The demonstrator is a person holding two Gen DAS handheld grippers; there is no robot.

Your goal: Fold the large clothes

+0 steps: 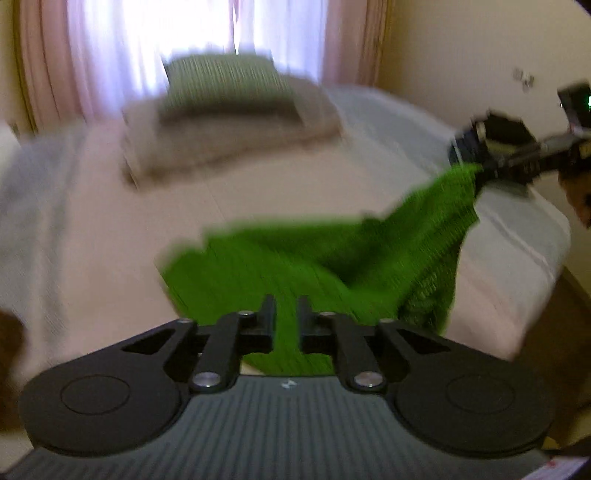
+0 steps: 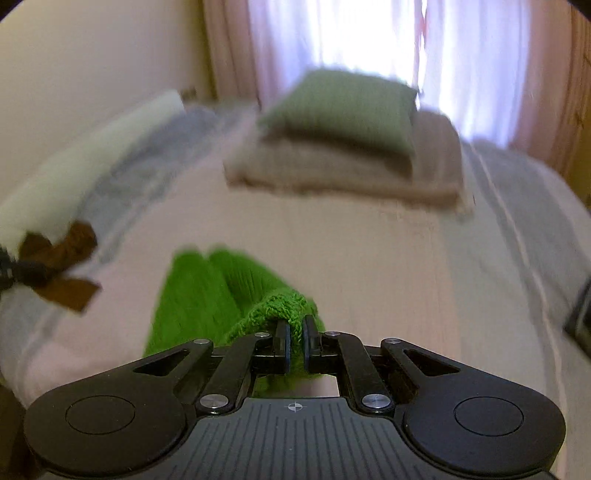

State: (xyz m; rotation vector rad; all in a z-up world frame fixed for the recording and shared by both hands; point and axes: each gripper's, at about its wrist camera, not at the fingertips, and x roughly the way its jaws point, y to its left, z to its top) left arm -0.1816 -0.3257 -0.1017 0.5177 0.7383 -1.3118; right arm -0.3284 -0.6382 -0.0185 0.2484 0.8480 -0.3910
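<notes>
A bright green knit garment (image 1: 295, 266) lies partly on the pale bed (image 1: 110, 229), with one corner raised to the right. In the right wrist view my right gripper (image 2: 295, 328) is shut on the garment's knitted edge (image 2: 284, 306). The rest of the cloth trails forward and left over the bed. The same gripper (image 1: 480, 166) shows at the upper right of the left wrist view, holding the raised corner. My left gripper (image 1: 285, 306) hovers over the garment with its fingers a narrow gap apart. Only blurred green shows through that gap, and no cloth is pinched. A hand (image 2: 59, 266) is at the left edge.
A green cushion (image 1: 221, 81) rests on a folded beige blanket (image 1: 229, 144) at the bed's far end, before a bright curtained window (image 2: 351, 33). A white bolster (image 2: 85, 162) lies along the left wall. The bed's right edge (image 1: 546, 258) drops to the floor.
</notes>
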